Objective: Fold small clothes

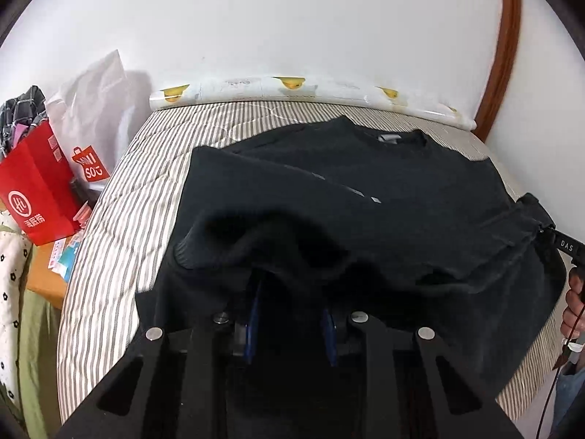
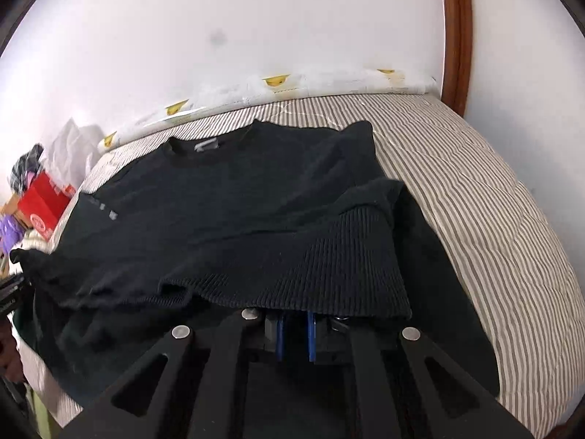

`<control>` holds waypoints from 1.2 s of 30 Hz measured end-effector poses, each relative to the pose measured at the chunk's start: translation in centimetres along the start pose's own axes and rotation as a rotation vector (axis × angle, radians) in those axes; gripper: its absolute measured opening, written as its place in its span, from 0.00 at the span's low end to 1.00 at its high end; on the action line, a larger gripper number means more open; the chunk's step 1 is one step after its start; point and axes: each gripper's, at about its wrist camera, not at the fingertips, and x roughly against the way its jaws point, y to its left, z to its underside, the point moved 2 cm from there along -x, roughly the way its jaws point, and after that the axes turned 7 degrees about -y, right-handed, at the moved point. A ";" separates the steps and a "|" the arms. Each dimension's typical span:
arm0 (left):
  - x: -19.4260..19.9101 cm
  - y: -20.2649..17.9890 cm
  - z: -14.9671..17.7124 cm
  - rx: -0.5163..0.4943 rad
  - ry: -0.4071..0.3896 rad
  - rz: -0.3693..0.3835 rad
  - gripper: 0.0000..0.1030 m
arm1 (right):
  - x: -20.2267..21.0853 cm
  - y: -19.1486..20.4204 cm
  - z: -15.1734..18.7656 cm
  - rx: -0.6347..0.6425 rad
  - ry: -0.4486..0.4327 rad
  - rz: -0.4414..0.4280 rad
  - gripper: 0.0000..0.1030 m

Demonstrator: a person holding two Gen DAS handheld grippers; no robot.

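A black sweater [image 1: 347,190] lies on the striped bed [image 1: 146,190], collar and grey label [image 1: 387,138] toward the wall. Its lower part is lifted and bunched over my left gripper [image 1: 292,292], which is shut on the cloth; the fingertips are hidden under it. In the right wrist view the ribbed hem [image 2: 329,263] of the sweater [image 2: 219,197] drapes over my right gripper [image 2: 296,314], whose blue pads stand close together, shut on the hem. Each gripper also shows at the other view's edge, pinching a lower corner: the right gripper [image 1: 548,230] and the left gripper [image 2: 11,289].
A red paper bag [image 1: 36,190] and a white plastic bag [image 1: 91,109] stand left of the bed. A white roll with yellow prints [image 1: 292,87] lies along the wall. A wooden door frame [image 1: 504,55] rises at the right. Bare striped bedding [image 2: 475,190] lies right of the sweater.
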 end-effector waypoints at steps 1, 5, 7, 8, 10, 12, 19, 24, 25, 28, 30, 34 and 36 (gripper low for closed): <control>-0.4 0.2 -0.3 0.009 0.000 0.002 0.25 | -0.7 0.0 -0.7 -0.007 0.002 -0.003 0.07; -2.6 1.5 -2.0 0.068 0.018 0.017 0.25 | -3.1 0.0 -3.1 -0.028 0.021 -0.020 0.07; -3.3 2.0 -2.6 0.083 0.023 0.015 0.25 | -4.7 0.1 -4.4 -0.027 0.029 -0.002 0.07; -3.7 2.2 -2.9 0.090 0.024 0.016 0.25 | -5.2 0.1 -4.9 -0.027 0.030 0.007 0.07; -3.8 2.6 -3.2 0.096 0.024 0.013 0.25 | -6.2 0.0 -6.1 -0.036 0.031 0.029 0.08; -3.6 3.1 -3.5 0.106 0.019 0.015 0.25 | -6.3 -0.1 -6.8 -0.038 0.018 0.023 0.11; -2.8 5.0 -4.0 0.097 -0.001 -0.002 0.51 | -5.5 -1.7 -7.1 0.043 -0.010 0.066 0.44; -4.4 5.3 -3.9 0.070 0.040 0.023 0.51 | -6.4 -2.4 -6.9 0.065 0.025 0.073 0.46; -4.7 5.3 -3.9 0.066 0.045 0.027 0.48 | -6.7 -2.3 -6.9 0.068 0.029 0.065 0.46; -5.6 5.0 -3.5 0.052 0.076 0.030 0.33 | -7.7 -1.9 -7.1 0.078 0.038 0.037 0.46; -5.7 5.1 -3.3 0.048 0.075 0.016 0.28 | -8.3 -1.6 -7.2 0.089 0.047 0.034 0.44; -5.0 5.7 -3.6 0.095 0.046 0.033 0.11 | -9.6 -0.8 -7.5 0.097 0.063 0.026 0.33; -4.2 6.1 -4.1 0.123 0.020 0.038 0.09 | -9.6 -0.2 -7.6 0.124 0.052 0.034 0.18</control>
